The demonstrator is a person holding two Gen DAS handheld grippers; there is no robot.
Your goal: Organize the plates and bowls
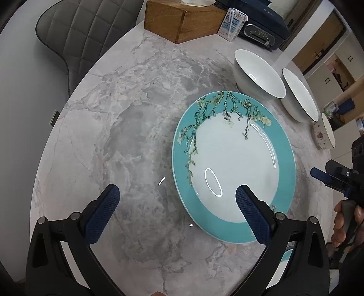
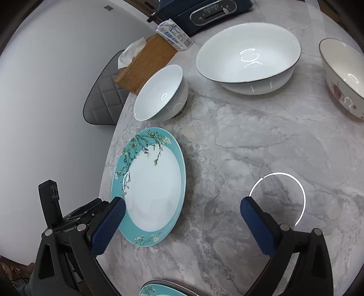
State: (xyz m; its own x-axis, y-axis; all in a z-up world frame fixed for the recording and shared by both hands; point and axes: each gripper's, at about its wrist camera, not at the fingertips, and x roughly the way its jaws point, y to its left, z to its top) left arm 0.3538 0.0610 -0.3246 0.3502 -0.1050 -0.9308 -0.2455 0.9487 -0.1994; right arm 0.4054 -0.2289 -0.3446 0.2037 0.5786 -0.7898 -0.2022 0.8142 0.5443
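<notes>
A teal-rimmed plate with a blossom branch (image 1: pixel 234 164) lies flat on the marble table (image 1: pixel 127 136). My left gripper (image 1: pixel 177 205) hangs open over its near edge, with the right finger (image 1: pixel 252 214) above the plate's rim and the left finger above bare marble. My right gripper (image 2: pixel 184 218) is open too, and nothing is between its pads. Its left finger (image 2: pixel 109 225) is at the edge of the same plate (image 2: pixel 150 186). Behind stand a small white bowl (image 2: pixel 159 93), a large white bowl (image 2: pixel 248 54) and a floral bowl (image 2: pixel 343 77). A second teal plate (image 2: pixel 159 289) shows at the bottom edge.
A wooden tissue box (image 1: pixel 184 20), a drink carton (image 1: pixel 232 25) and a dark blue appliance (image 1: pixel 264 29) stand at the table's far side. A grey quilted chair (image 1: pixel 75 38) is beyond the table's edge. A hand (image 1: pixel 345 218) holds the right tool.
</notes>
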